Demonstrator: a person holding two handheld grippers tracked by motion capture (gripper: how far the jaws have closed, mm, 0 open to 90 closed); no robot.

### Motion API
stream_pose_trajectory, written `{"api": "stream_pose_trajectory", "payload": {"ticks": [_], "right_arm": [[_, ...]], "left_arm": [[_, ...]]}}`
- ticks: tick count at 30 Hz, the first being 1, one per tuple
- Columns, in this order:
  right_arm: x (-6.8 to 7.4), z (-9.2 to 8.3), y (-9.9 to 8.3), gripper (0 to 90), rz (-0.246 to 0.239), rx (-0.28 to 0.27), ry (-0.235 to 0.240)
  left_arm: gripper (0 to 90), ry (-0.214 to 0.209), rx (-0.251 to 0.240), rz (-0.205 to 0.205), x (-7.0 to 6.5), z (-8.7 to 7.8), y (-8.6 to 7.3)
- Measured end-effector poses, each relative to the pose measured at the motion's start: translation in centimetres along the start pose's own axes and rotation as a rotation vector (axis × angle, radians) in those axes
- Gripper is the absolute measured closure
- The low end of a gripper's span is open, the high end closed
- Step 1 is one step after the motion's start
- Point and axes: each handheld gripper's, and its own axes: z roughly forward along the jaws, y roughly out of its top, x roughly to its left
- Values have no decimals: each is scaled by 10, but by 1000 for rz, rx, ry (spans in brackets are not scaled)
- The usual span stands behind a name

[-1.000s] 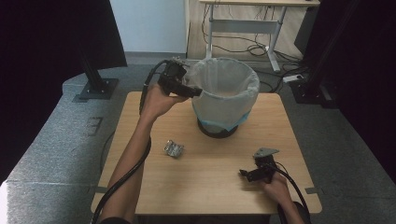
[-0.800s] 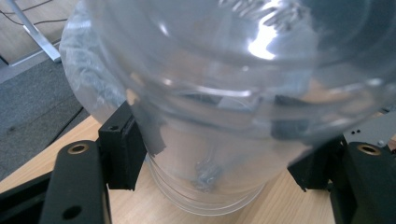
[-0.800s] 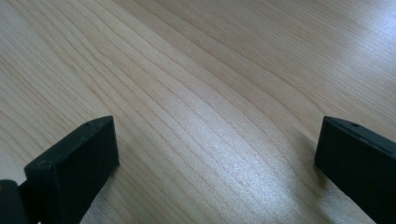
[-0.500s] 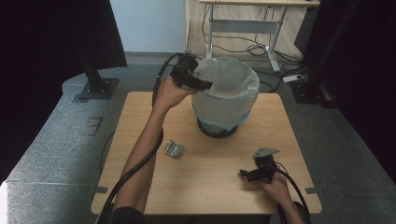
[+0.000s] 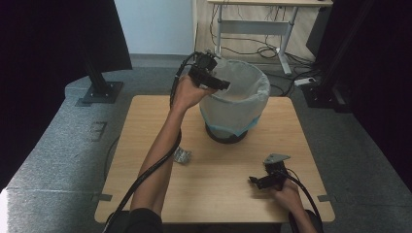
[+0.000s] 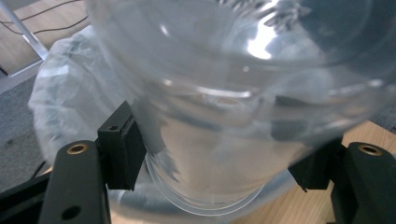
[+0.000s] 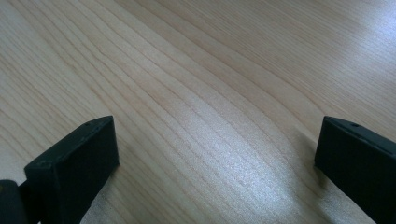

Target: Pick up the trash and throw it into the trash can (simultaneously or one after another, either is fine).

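My left gripper (image 6: 215, 149) is shut on a clear plastic cup (image 6: 224, 88), its black pads (image 6: 122, 145) pressed against the cup's sides. From above, the left gripper (image 5: 217, 82) hangs at the near-left rim of a bin (image 5: 238, 104) lined with a white bag, which stands at the back middle of the wooden table (image 5: 145, 121). The bag's pale rim (image 6: 60, 84) lies behind the cup. My right gripper (image 5: 257, 180) rests low on the table at the front right, and its jaws (image 7: 215, 154) stand wide open over bare wood.
A small crumpled silvery wrapper (image 5: 182, 155) lies on the table beside the left forearm. Black stands (image 5: 99, 90) flank the table at the left and right, and a desk with cables stands behind the bin.
The left hand has carried its gripper right and away from me, from beside the bin's left side up to its rim. The right gripper has stayed put.
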Motion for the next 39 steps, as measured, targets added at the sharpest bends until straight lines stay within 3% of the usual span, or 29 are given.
{"api": "stream_pose_trajectory", "payload": {"ticks": [17,21,28,39], "right_arm": [[0,0,0,0,-5,0,3],[0,0,0,0,-6,0,3],[0,0,0,0,-6,0,3],[0,0,0,0,-4,0,3]], "left_arm": [[264,13,18,-10,4,37,-2],[138,20,21,-17,5,42,-3],[105,23,16,-18,4,36,-6],[72,2,-7,-16,0,11,-19]]}}
